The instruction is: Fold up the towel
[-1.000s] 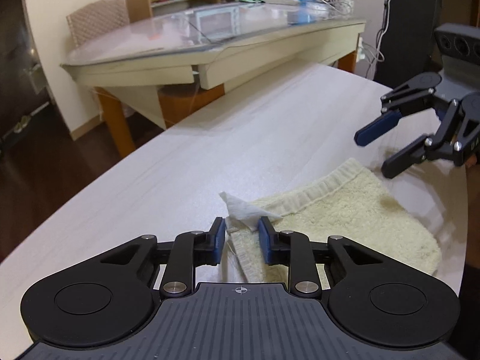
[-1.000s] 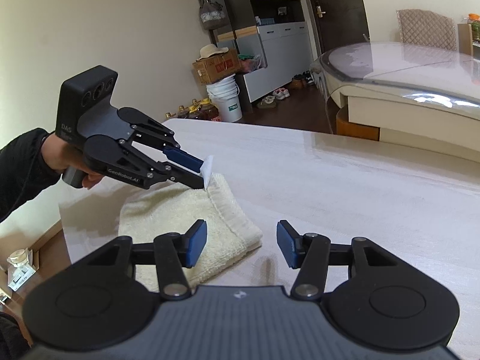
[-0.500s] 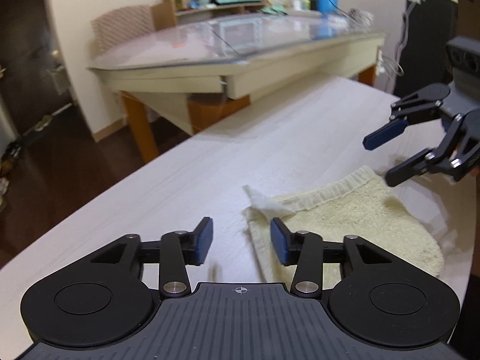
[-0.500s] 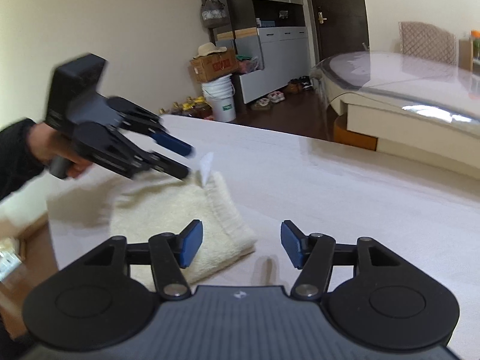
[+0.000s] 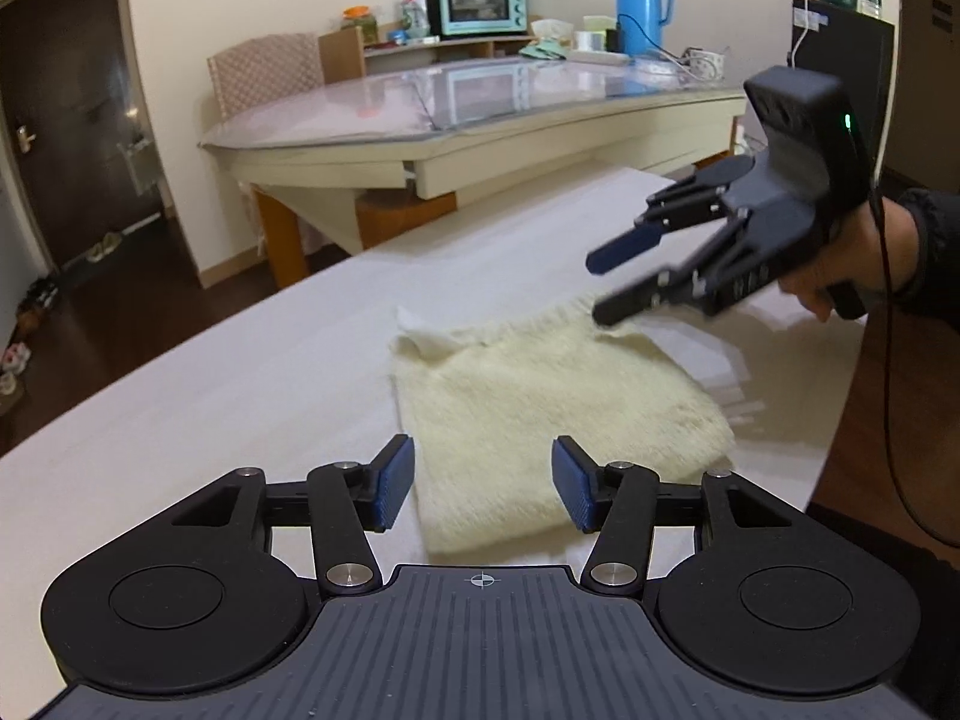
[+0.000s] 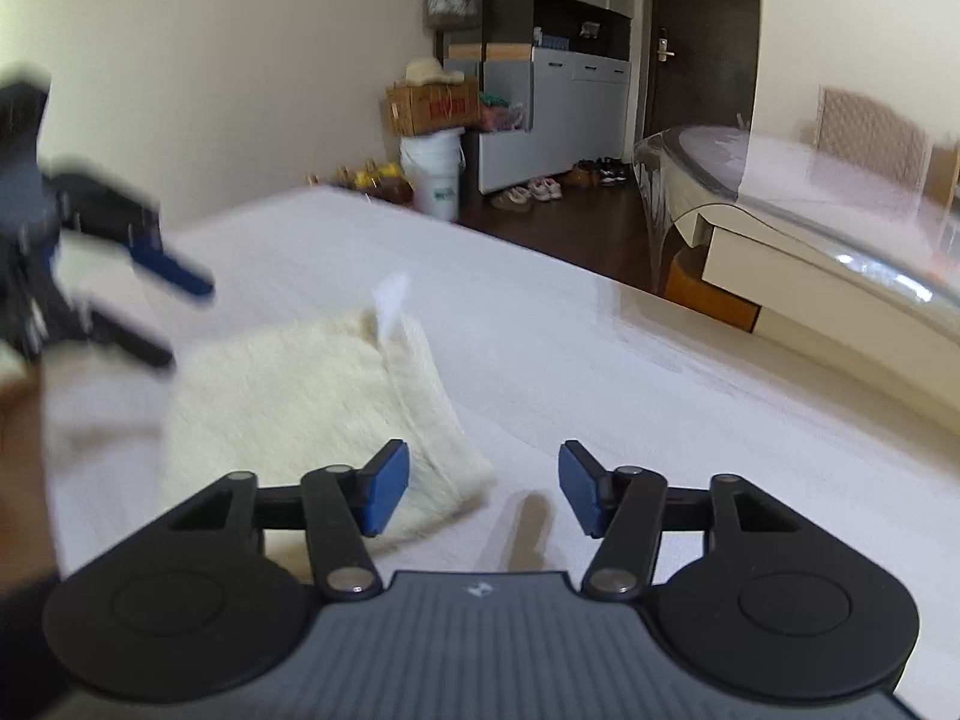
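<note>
Towel (image 5: 540,408) lies folded on table (image 5: 240,372), clear of both tongs.

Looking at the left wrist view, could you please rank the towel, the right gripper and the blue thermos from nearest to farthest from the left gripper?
1. The towel, lying folded on the table just beyond the left gripper, whose jaws are opening.
2. The right gripper, hovering above the towel's far right corner.
3. The blue thermos, on the glass-topped table at the back.

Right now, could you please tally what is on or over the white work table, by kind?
Towels: 1, the folded cream towel, its white tag sticking up at one corner.
Grippers: 2, the left gripper and the right gripper, both open and empty above the table.
Total: 3
</note>
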`<state>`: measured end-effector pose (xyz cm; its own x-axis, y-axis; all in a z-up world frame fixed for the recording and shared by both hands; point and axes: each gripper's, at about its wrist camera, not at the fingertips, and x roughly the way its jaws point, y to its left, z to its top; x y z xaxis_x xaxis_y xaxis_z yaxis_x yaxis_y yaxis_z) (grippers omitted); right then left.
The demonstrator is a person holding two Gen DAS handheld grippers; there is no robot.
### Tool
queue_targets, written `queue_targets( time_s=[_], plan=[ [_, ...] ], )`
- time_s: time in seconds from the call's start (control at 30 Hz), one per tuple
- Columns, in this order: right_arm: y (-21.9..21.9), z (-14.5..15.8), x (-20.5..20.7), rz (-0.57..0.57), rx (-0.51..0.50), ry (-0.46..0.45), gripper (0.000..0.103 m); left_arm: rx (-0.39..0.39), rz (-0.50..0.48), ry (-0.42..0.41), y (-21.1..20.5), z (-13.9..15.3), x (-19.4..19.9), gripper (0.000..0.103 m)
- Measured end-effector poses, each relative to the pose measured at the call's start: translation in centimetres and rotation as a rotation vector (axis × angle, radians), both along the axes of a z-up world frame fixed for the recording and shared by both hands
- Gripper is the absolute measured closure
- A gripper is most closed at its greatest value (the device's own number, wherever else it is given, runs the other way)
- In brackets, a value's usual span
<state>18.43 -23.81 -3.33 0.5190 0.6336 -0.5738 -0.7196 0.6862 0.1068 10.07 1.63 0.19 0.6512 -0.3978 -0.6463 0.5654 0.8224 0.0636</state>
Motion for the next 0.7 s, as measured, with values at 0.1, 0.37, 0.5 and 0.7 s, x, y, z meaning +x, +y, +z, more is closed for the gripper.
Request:
queue_targets(
  time_s=[0.1, 0.37, 0.5, 0.7],
  plan=[
    [-0.9, 0.0, 0.1, -0.025, 0.053, 0.058, 0.05, -0.016, 0.015, -0.004, 0.2, -0.2, 0.0, 0.043],
    [-0.6, -1.4, 2.0, -0.066, 0.094, 0.142, 0.08, 0.009, 0.031, -0.016, -0.2, -1.5, 0.4, 0.038],
    [-0.8, -1.1, 1.9, -0.071, 0.113, 0.143, 0.076, 0.022, 0.03, -0.022, -0.3, -1.8, -0.5, 0.038],
    [-1.1, 0.2, -2.0, -0.075, 0.044, 0.05, 0.068, 0.083, 0.046, -0.049, -0.7, -2.3, -1.1, 0.035]
  ],
)
